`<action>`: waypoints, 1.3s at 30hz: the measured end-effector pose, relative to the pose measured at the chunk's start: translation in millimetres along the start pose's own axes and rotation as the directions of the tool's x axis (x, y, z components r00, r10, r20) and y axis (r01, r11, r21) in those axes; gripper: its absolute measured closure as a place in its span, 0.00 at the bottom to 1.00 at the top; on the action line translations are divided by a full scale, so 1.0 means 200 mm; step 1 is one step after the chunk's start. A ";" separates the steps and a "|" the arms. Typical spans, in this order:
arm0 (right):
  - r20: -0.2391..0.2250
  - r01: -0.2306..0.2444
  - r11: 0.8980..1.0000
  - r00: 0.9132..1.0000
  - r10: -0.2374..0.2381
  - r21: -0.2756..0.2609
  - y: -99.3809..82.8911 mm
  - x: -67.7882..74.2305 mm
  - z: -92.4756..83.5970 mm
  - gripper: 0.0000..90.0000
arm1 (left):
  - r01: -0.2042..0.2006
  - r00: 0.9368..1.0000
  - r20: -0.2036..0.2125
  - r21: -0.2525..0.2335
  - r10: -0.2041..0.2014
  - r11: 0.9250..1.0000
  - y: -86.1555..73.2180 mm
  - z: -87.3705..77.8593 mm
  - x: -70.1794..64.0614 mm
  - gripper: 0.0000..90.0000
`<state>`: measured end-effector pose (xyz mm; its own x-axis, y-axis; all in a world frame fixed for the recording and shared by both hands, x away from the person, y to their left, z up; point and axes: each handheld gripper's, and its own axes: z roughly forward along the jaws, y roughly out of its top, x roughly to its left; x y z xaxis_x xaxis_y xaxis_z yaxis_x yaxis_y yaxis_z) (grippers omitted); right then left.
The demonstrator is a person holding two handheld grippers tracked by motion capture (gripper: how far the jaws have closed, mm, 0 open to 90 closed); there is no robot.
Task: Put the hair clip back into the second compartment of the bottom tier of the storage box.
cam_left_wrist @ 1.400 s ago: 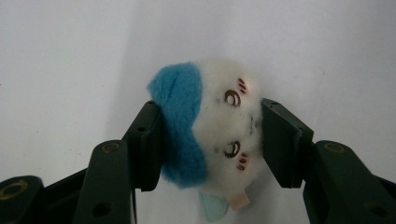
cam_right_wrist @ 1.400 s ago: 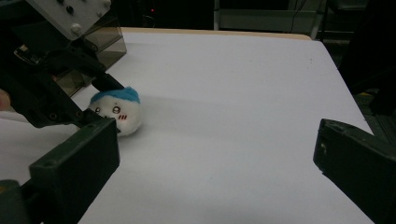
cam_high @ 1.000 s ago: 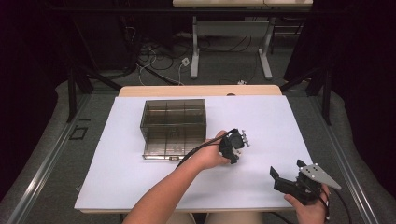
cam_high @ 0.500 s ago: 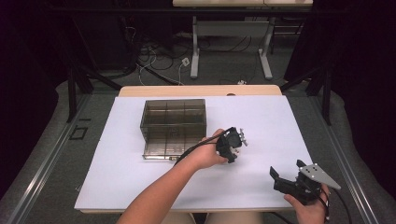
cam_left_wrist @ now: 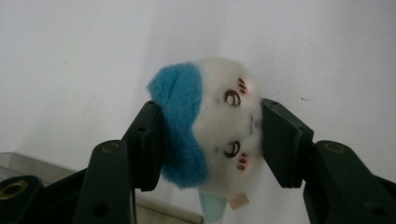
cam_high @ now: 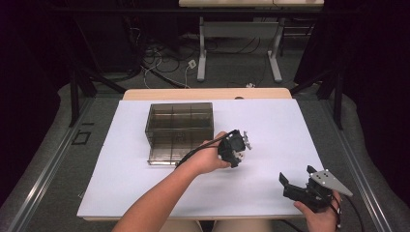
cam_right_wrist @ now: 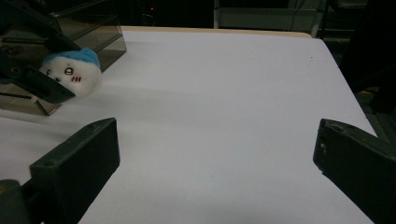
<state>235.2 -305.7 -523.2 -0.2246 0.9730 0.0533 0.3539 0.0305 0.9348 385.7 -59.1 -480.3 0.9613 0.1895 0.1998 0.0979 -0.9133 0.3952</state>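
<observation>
We have the left gripper [cam_left_wrist: 210,135] clamped on a small plush toy [cam_left_wrist: 210,135], its two black jaws pressing the toy from either side: one on the blue cap, the other on the white face with its stitched eyes and pink cheek marks. A pale tag hangs from the toy's underside. In the high view our left gripper [cam_high: 240,146] sits near the middle of the white table sheet [cam_high: 270,125], just to the right of the clear compartment box [cam_high: 180,130], and the toy [cam_high: 244,141] shows as a pale spot at the jaw tips, held clear of the sheet. From the right gripper view we see the same toy [cam_right_wrist: 72,74] pinched between the far gripper's jaws [cam_right_wrist: 46,70], close in front of the box [cam_right_wrist: 88,28], which stands at the left edge of that view. Our right gripper [cam_high: 290,186] rests near the front right corner of the sheet, well apart from the toy, its jaws standing wide with nothing between them; in its own view, the right gripper [cam_right_wrist: 215,154] frames bare white sheet [cam_right_wrist: 224,93]. The box has several compartments under a smoky clear wall.
</observation>
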 end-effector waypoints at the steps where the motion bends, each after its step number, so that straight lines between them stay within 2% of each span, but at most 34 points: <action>1: 0.000 0.000 1.000 1.000 0.000 0.000 0.00 0.00 0.00 0.00 | -0.001 1.000 -0.003 -0.003 0.001 1.000 -0.01 0.00 0.00 0.52; 8: 0.001 0.000 1.000 1.000 0.000 0.004 0.00 0.00 0.00 0.00 | 0.007 1.000 -0.011 -0.005 -0.007 1.000 -0.04 -0.05 0.01 0.52; 9: -0.001 -0.003 1.000 1.000 0.003 0.002 0.00 0.00 0.00 0.00 | 0.004 1.000 -0.014 -0.003 -0.004 1.000 -0.05 -0.05 0.02 0.52; 10: 0.008 -0.005 1.000 1.000 0.005 -0.031 -0.01 0.00 0.01 0.00 | 0.008 1.000 -0.018 -0.005 -0.008 1.000 -0.06 -0.06 0.02 0.52; 11: 0.009 -0.006 1.000 1.000 0.006 -0.031 -0.01 0.01 0.01 0.00 | 0.009 1.000 -0.011 -0.001 -0.009 1.000 -0.06 -0.06 0.02 0.52; 19: 0.007 -0.006 0.999 1.000 0.006 -0.031 -0.01 0.01 0.01 0.00 | 0.016 0.999 -0.031 0.001 -0.016 1.000 -0.11 -0.10 0.04 0.52; 20: -0.006 0.004 0.999 1.000 -0.004 0.032 0.00 0.00 -0.01 0.00 | 0.016 0.999 -0.030 0.002 -0.016 1.000 -0.12 -0.11 0.04 0.52; 21: -0.001 -0.001 1.000 1.000 0.001 -0.002 0.00 0.00 0.00 0.00 | 0.017 0.999 -0.033 -0.001 -0.017 1.000 -0.13 -0.11 0.04 0.52; 24: -0.002 0.000 1.000 1.000 0.000 0.010 0.00 0.00 0.00 0.00 | 0.022 0.999 -0.036 -0.003 -0.022 1.000 -0.14 -0.12 0.04 0.52; 25: 0.006 -0.002 1.000 1.000 0.002 -0.009 0.00 0.01 0.01 0.00 | 0.021 0.999 -0.035 0.000 -0.021 1.000 -0.15 -0.13 0.04 0.52; 30: 0.005 -0.002 1.000 1.000 0.002 -0.009 -0.01 0.01 0.01 0.00 | 0.023 0.999 -0.038 0.004 -0.023 1.000 -0.18 -0.14 0.05 0.52; 35: -0.002 0.000 1.000 1.000 0.000 0.010 0.00 0.00 0.00 0.00 | 0.038 0.998 -0.046 0.007 -0.038 0.999 -0.22 -0.15 0.06 0.52; 39: 0.008 0.000 1.000 1.000 0.000 -0.011 -0.01 0.01 0.01 0.00 | 0.047 0.998 -0.050 0.007 -0.047 0.999 -0.24 -0.16 0.07 0.52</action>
<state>235.7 -304.0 -524.6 -0.2179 0.9747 0.0503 0.3440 0.0285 0.9385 385.7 0.0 -467.4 0.9417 0.2495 0.2256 0.1446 -0.9059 0.3981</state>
